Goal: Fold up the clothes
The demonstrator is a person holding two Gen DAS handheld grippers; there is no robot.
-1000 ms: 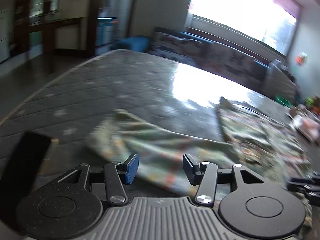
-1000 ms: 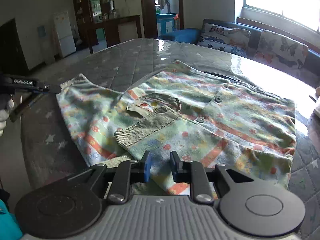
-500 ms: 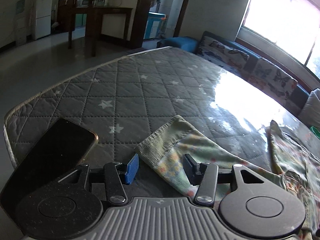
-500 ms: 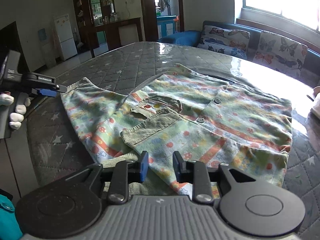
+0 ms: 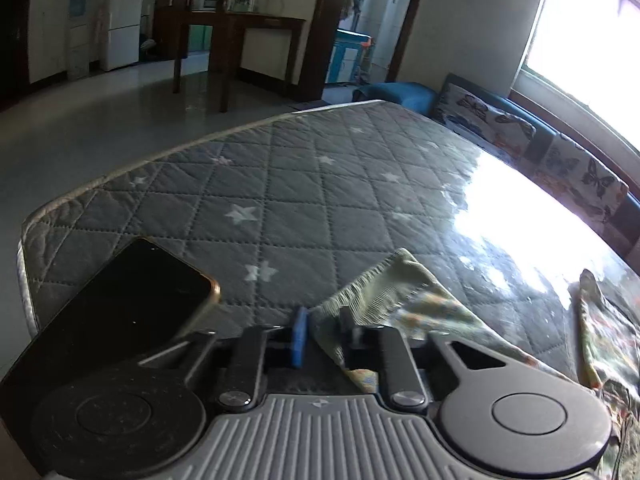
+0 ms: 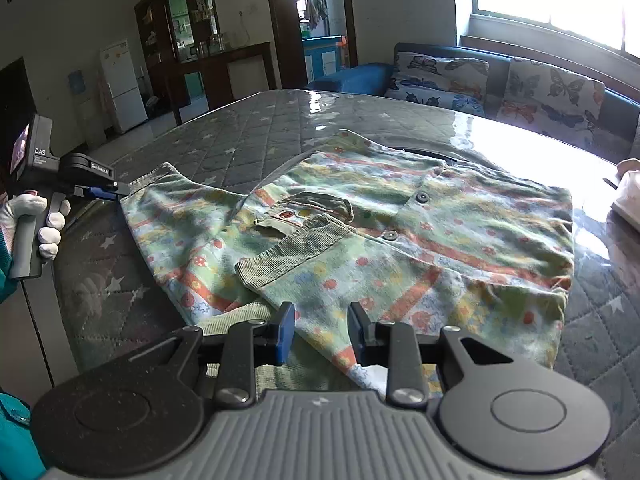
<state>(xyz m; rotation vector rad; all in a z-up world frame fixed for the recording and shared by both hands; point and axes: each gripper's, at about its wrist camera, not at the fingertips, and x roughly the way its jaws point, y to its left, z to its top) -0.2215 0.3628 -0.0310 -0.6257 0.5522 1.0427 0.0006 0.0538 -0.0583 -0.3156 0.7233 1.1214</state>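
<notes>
Left claw (image 5: 322,330) pinched closed, right claw (image 6: 322,330) spread apart

My grey quilted star-print mattress (image 5: 280,184) carries a floral cardigan (image 6: 360,240) spread near me and a black phone (image 5: 132,304) at its near-left corner.

A white-gloved hand (image 6: 38,220) with a teal sleeve (image 6: 6,280) grips a black handle; blue-padded fingers (image 6: 285,334) on black linkages.

left tool (image 6: 116,194) — body: "DAS" | arm: "GenRobot.AI", small — only partly legible
</notes>
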